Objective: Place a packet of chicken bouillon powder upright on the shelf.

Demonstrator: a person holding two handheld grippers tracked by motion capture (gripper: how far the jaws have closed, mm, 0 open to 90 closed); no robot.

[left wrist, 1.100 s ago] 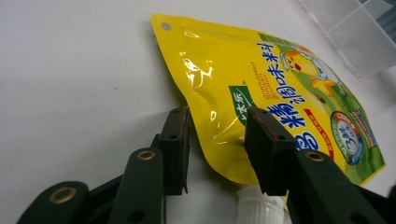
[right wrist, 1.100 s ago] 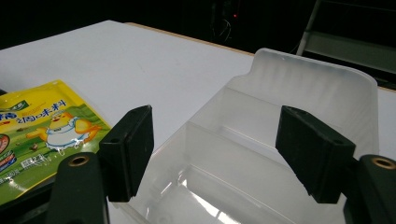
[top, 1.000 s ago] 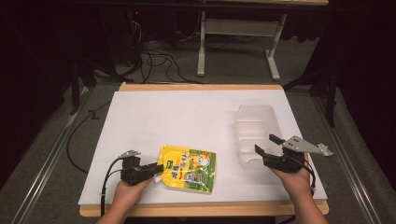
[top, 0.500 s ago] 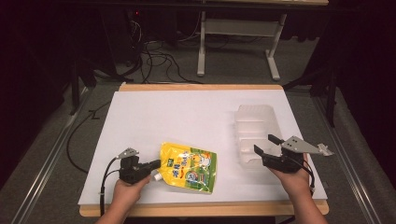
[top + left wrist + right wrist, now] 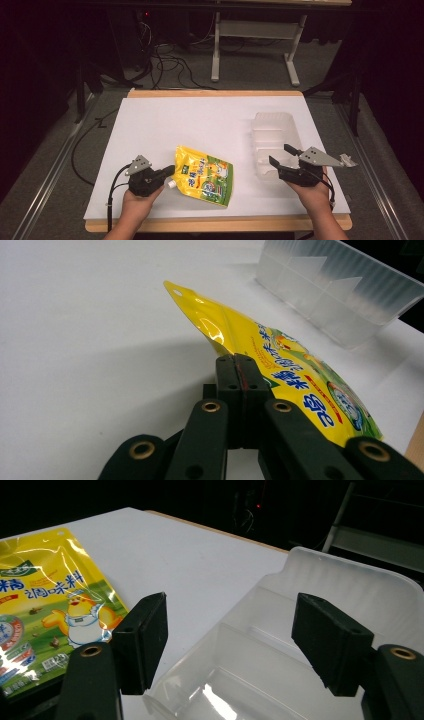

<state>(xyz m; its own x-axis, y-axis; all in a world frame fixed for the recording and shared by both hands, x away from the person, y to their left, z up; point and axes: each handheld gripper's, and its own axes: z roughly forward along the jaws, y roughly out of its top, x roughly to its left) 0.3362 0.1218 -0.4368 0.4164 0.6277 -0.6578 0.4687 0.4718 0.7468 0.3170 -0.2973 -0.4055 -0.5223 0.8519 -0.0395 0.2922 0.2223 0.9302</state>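
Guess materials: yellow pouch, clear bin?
Yellow pouch: looks like glossy flexible plastic film; bright glare, bends upward from the left tool's grip. Clear bin: likely rigid frosted translucent plastic; white table shows through ribbed walls.

My high view looks forward and down on the white tabletop (image 5: 200,120). My left gripper view sits close behind its jaws, facing a glossy yellow printed pouch (image 5: 300,375). My right gripper view looks between its jaws into a clear plastic compartment tray (image 5: 310,645); both share pouch and tray.
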